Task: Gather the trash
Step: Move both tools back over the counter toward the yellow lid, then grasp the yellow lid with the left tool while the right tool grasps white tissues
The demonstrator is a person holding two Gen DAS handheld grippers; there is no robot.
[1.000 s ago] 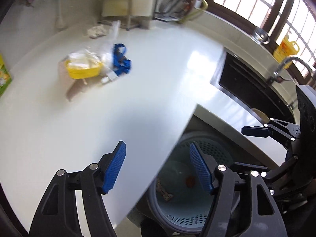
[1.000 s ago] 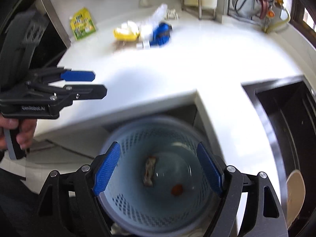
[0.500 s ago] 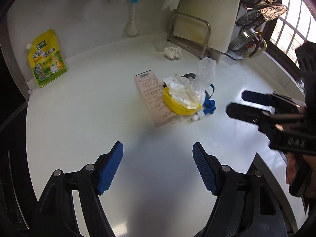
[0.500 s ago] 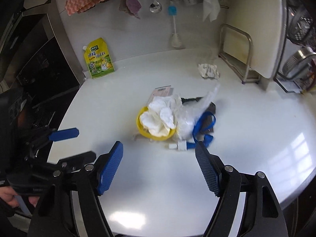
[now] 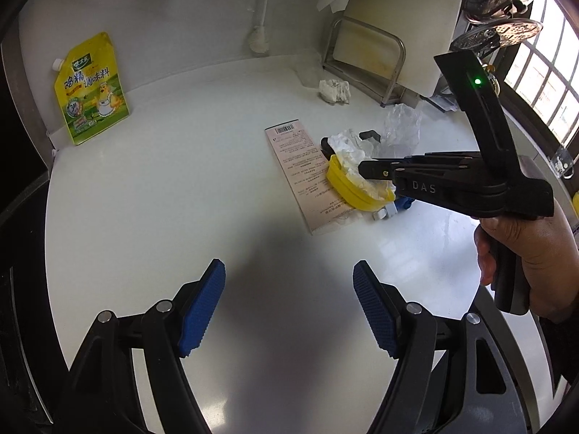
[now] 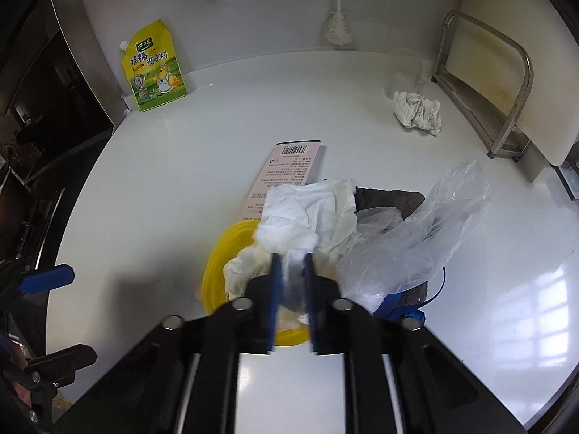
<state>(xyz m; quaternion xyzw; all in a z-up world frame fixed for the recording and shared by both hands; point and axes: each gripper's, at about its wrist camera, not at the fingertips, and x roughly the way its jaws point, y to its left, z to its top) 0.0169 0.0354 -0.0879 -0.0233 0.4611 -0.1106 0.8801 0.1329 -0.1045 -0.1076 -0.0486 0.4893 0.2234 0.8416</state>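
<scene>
A trash pile lies on the white counter (image 5: pixel 181 195): a yellow bowl (image 6: pixel 220 267) stuffed with crumpled white tissue (image 6: pixel 307 213), a clear plastic bag (image 6: pixel 416 235), a pink printed carton (image 5: pixel 304 177) and a blue strap (image 6: pixel 401 307). My right gripper (image 6: pixel 291 264) is shut on the white tissue in the bowl; it also shows in the left wrist view (image 5: pixel 365 170), reaching over the bowl (image 5: pixel 347 188). My left gripper (image 5: pixel 289 303) is open and empty, above bare counter in front of the pile.
A yellow seasoning pouch (image 5: pixel 90 90) leans on the back wall at the left. A crumpled checked paper ball (image 6: pixel 416 112) lies by a metal rack holding a cutting board (image 6: pixel 506 72). A bottle brush (image 6: pixel 336 18) hangs at the wall. A clear cup (image 6: pixel 403 72) stands nearby.
Both grippers swung from the bin below the counter edge to the trash pile. My right gripper moved in over the yellow bowl and closed on the white tissue. The left stayed open.
</scene>
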